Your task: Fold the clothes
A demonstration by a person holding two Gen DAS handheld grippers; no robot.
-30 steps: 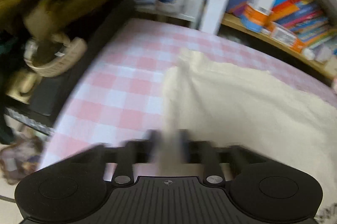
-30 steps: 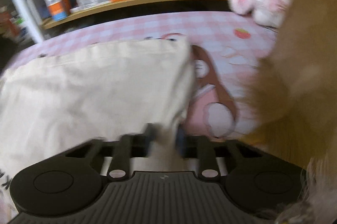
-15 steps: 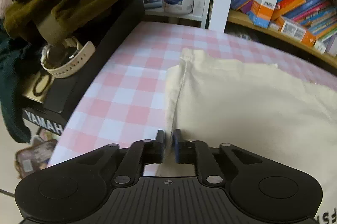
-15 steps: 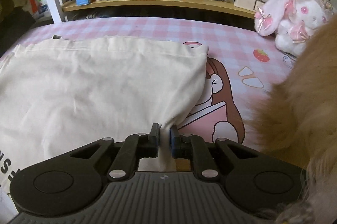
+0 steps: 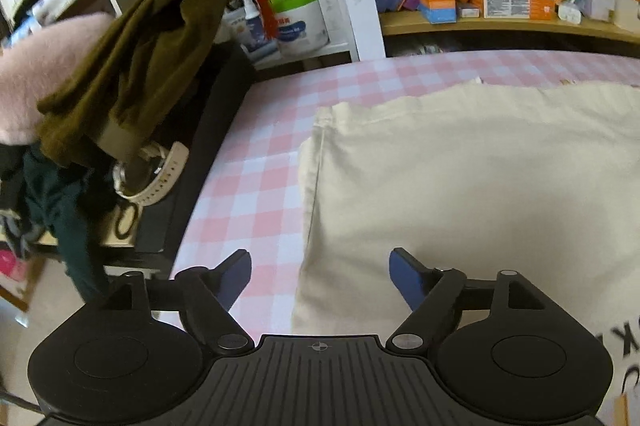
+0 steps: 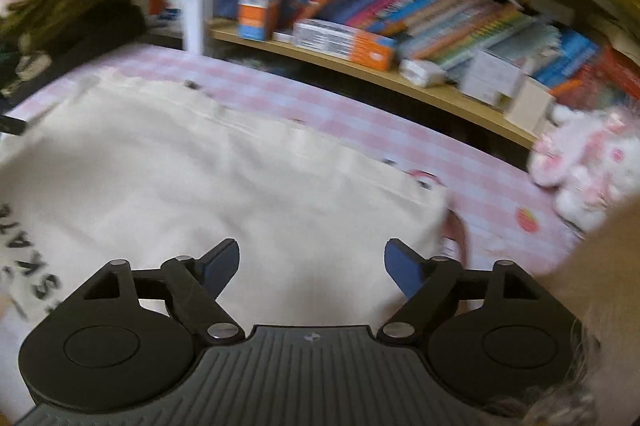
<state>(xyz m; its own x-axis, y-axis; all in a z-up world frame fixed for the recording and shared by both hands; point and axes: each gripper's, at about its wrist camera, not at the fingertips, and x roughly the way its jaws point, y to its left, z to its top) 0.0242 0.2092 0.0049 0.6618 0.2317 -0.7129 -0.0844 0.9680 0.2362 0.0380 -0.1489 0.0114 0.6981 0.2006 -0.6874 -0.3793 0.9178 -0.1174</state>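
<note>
Cream garment [image 5: 480,186] cut off by frame edges, lettering partly hidden; both jaws just spread, empty.

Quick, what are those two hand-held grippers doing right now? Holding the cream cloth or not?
Left hand-held gripper: open, jaws just opened, holding nothing; cream garment lies below.
Right hand-held gripper: open, jaws just opened, holding nothing.
</note>
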